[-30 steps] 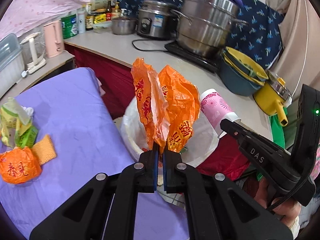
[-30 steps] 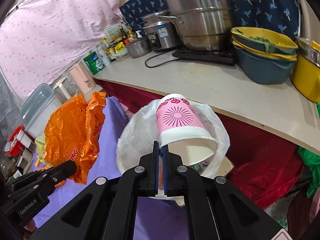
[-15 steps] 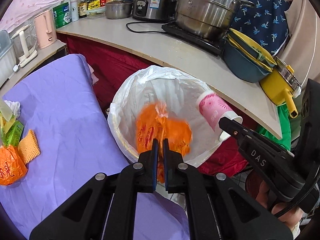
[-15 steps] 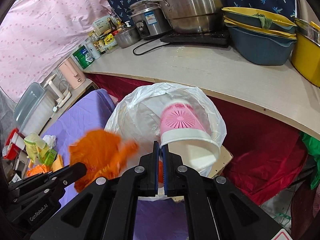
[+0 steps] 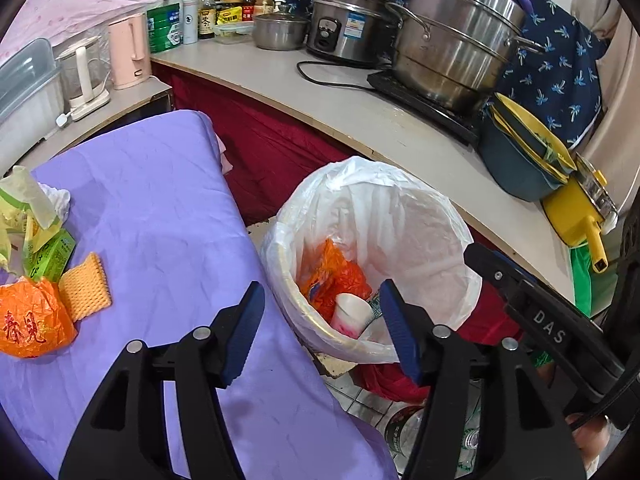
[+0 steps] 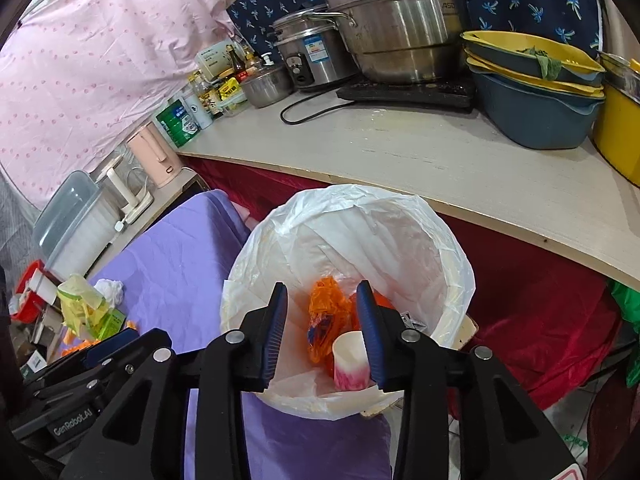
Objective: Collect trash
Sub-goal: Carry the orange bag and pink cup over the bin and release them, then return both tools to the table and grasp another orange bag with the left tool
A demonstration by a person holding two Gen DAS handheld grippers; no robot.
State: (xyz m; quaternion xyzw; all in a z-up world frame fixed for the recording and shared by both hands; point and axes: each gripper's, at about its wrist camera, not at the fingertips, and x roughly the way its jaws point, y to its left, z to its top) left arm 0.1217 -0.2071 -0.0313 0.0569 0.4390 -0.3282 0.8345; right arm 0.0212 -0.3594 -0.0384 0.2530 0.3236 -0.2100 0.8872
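A bin with a white liner (image 5: 400, 208) (image 6: 360, 216) stands between the purple table (image 5: 160, 184) and the counter. Inside it lie a crumpled orange bag (image 5: 332, 276) (image 6: 326, 312) and a pink paper cup (image 5: 352, 314) (image 6: 351, 360). My left gripper (image 5: 320, 290) hovers over the bin's near rim, its jaws opening with nothing held between them. My right gripper (image 6: 321, 292) hangs above the bin's mouth, jaws also opening and empty. On the table's left lie another orange bag (image 5: 32, 320), a yellow foam net (image 5: 86, 286), a green carton (image 5: 48, 256) and a white tissue (image 5: 56, 200).
The counter (image 6: 440, 152) behind the bin carries a large steel pot (image 5: 452, 52), a rice cooker (image 5: 344, 28), stacked blue and yellow basins (image 6: 532, 84), a pink kettle (image 5: 128, 50) and bottles. Red cloth hangs below the counter. A plastic bottle (image 5: 404, 428) lies on the floor.
Both grippers went from shut to open. The orange bag left the left gripper and the pink cup left the right one; both now lie in the bin. The left gripper dipped lower.
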